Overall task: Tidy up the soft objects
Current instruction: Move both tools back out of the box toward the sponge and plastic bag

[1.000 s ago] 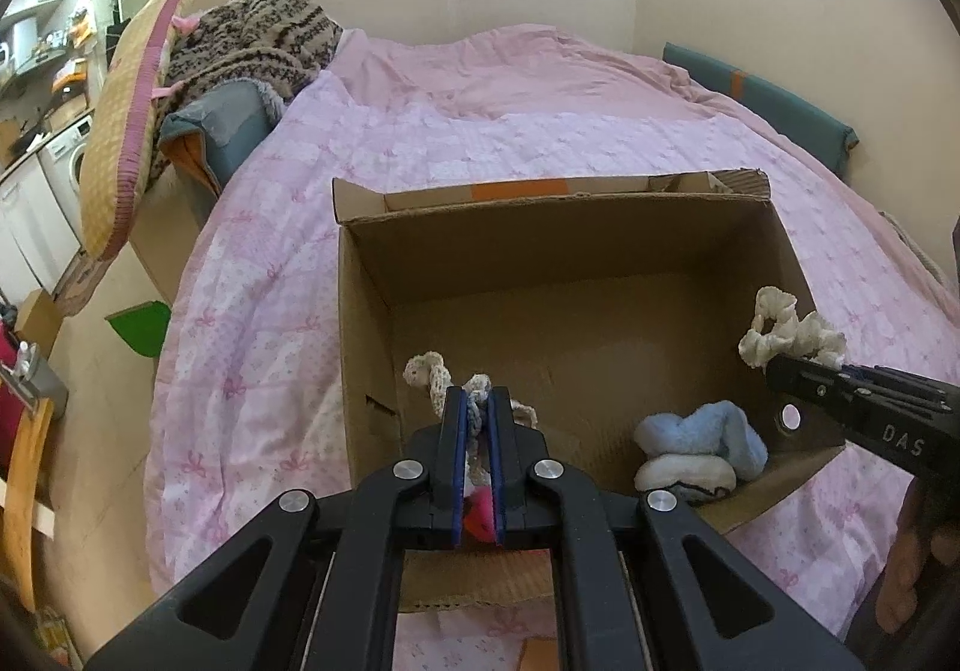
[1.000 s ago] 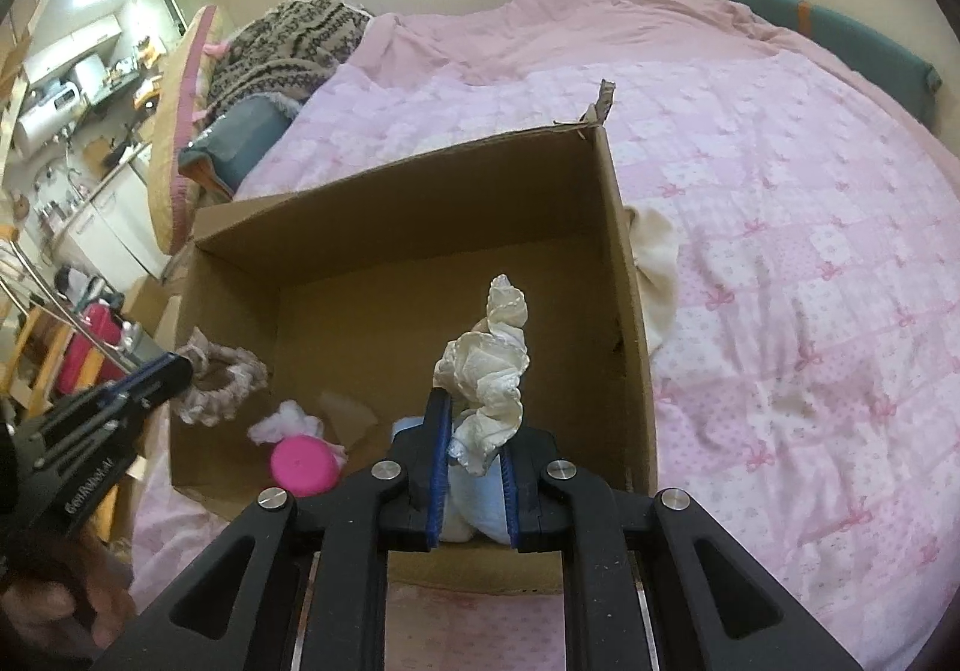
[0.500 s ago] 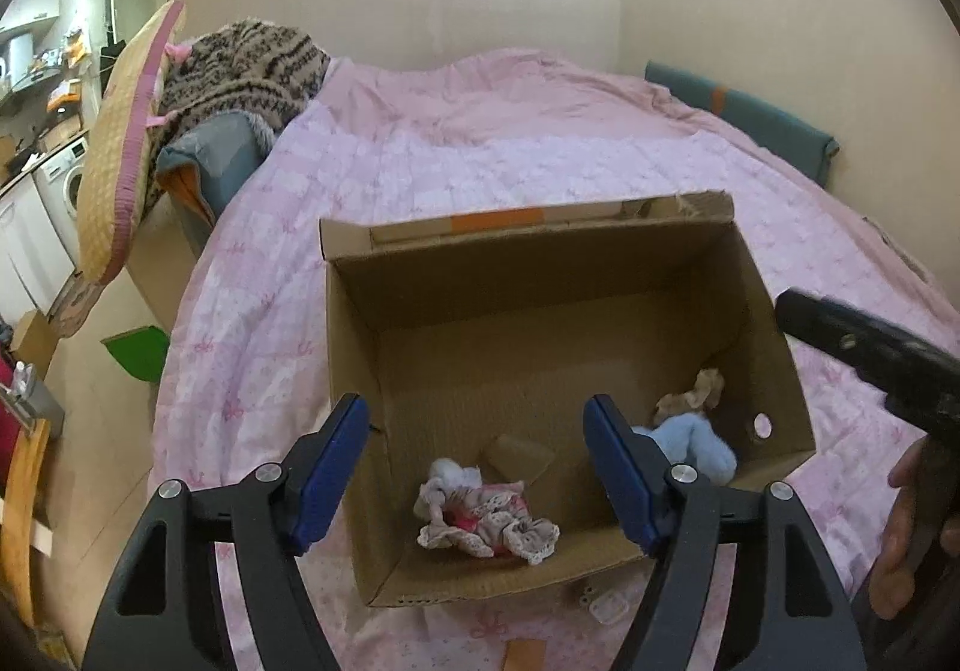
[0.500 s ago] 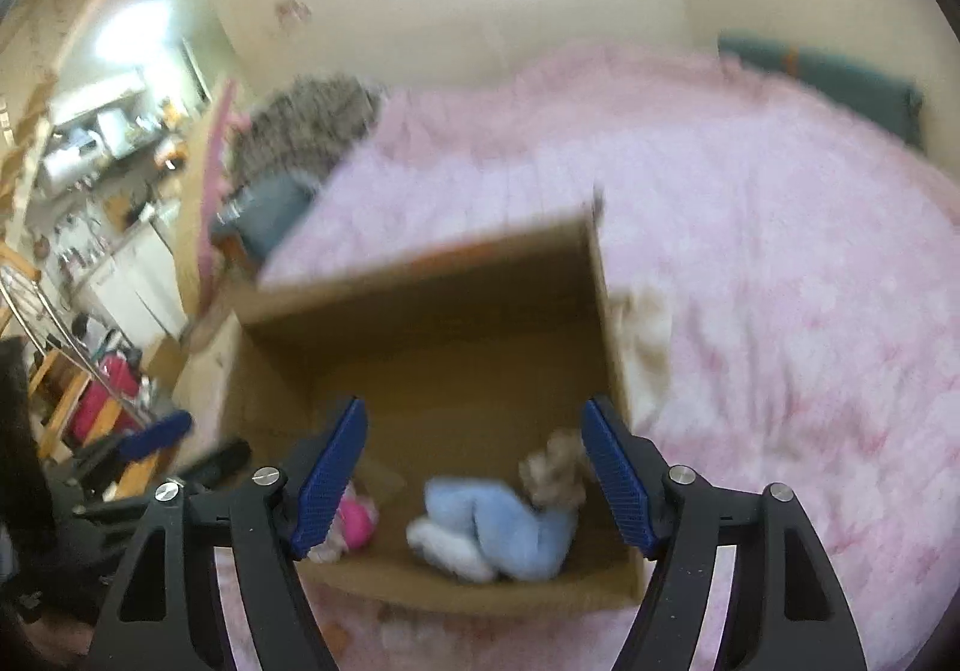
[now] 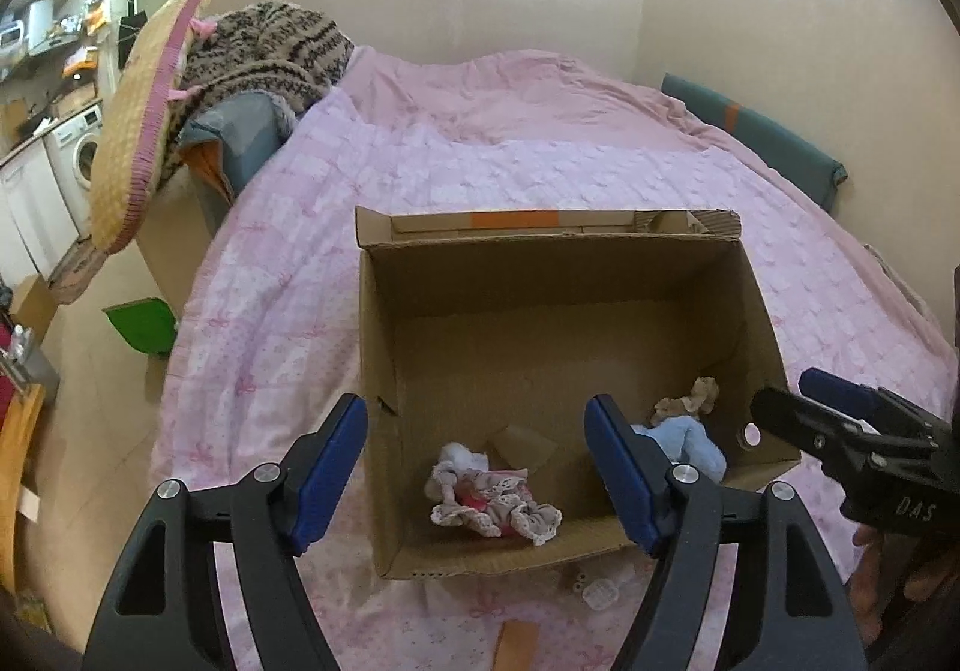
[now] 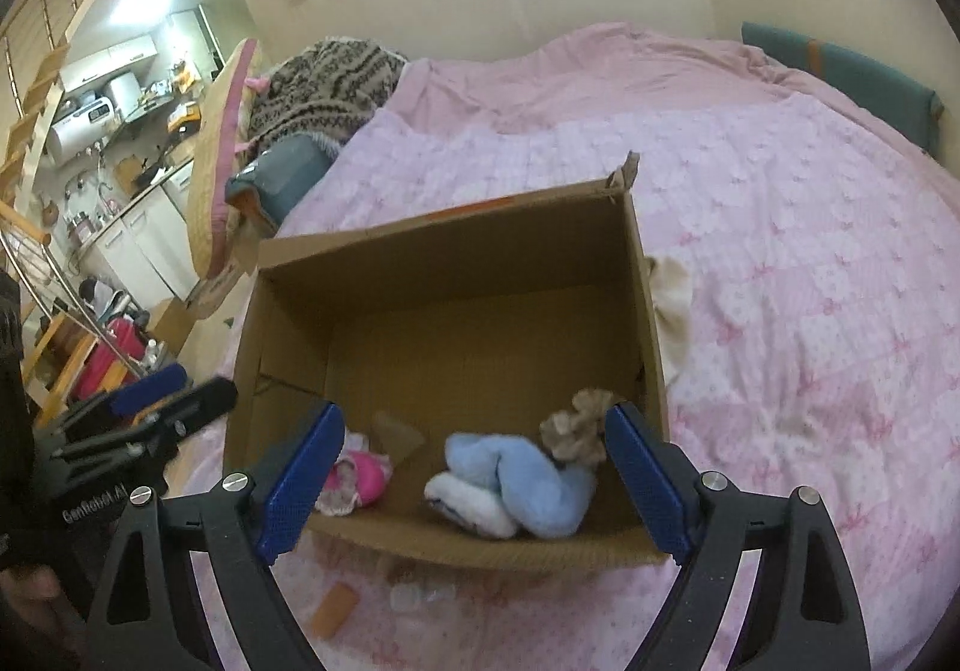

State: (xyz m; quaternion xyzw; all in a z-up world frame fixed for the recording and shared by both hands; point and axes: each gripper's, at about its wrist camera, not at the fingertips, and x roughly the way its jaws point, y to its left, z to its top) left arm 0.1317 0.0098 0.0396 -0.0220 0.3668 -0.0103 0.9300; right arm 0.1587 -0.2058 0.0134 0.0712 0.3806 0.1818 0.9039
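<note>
Both jaws spread wide, empty, above near rim of cardboard box [image 5: 558,275] on bed [image 5: 540,173]. Left gripper [image 5: 477,467] over lace scrunchie heap [image 5: 492,503], near-left floor. Right gripper [image 6: 474,479] over blue sock bundle [image 6: 528,482], beige scrunchie [image 6: 576,428] touching it, near-right corner. Cream cloth [image 6: 672,305] outside box's right wall, on right gripper's side: likely next pick.

A home: a small flat's bedroom. A bed [image 5: 540,155] with a pink quilt fills the room, a knitted blanket [image 5: 270,53] heaped at one end, and beyond it a kitchen corner with a washing machine [image 5: 81,161] and cupboards [image 6: 108,56].
</note>
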